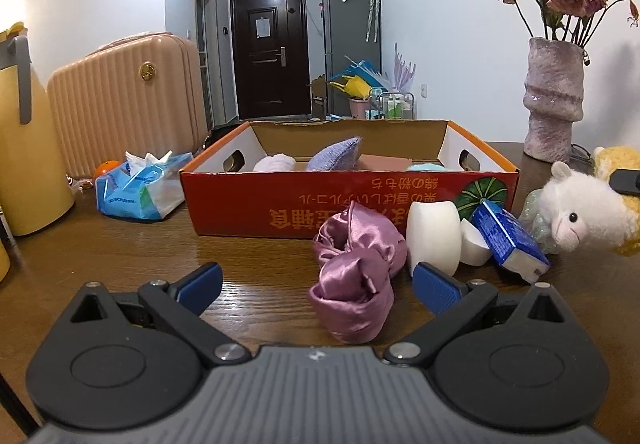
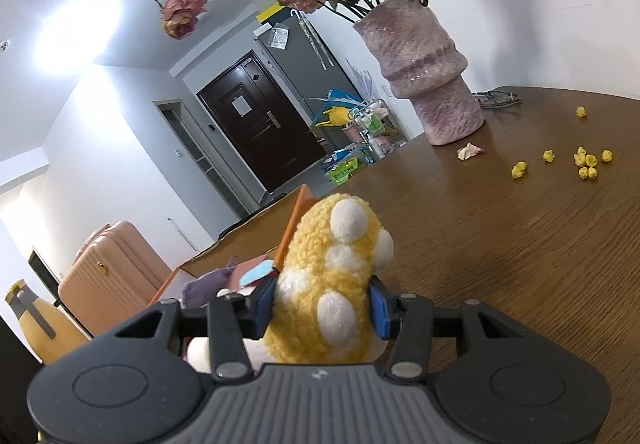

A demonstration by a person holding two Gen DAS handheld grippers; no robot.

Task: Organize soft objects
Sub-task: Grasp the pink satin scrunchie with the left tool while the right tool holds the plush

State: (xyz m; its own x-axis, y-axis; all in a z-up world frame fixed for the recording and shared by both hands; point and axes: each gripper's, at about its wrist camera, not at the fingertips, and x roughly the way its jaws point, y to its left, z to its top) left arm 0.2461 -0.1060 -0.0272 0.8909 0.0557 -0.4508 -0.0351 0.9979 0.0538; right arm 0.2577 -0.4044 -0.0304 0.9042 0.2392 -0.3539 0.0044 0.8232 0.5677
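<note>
A fluffy yellow plush toy with white spots [image 2: 332,284] is clamped between the blue pads of the right gripper [image 2: 322,308], which press into its sides; the toy's long axis runs away from the camera and upward, its rounded far end pointing toward the orange cardboard box [image 1: 348,199] and the dark door beyond. In the left wrist view the same toy is seen at the far right edge, joined to a white plush lamb head [image 1: 580,211] that faces the camera and slightly left. The left gripper [image 1: 318,286] is held with its jaws wide apart and nothing pressed between them; a crumpled pink satin cloth [image 1: 356,276] lies on the brown wooden table [image 1: 120,264] within the gap, nearer the right pad, its length running from the gripper toward the box. Just beside the cloth stand two white sponges [image 1: 434,236], and a blue tissue packet [image 1: 508,240] is leaned against them. Inside the box a purple cloth [image 1: 336,157] is tilted against other soft items. A textured pink vase of dried roses [image 1: 554,99] stands behind the box's right corner.
</note>
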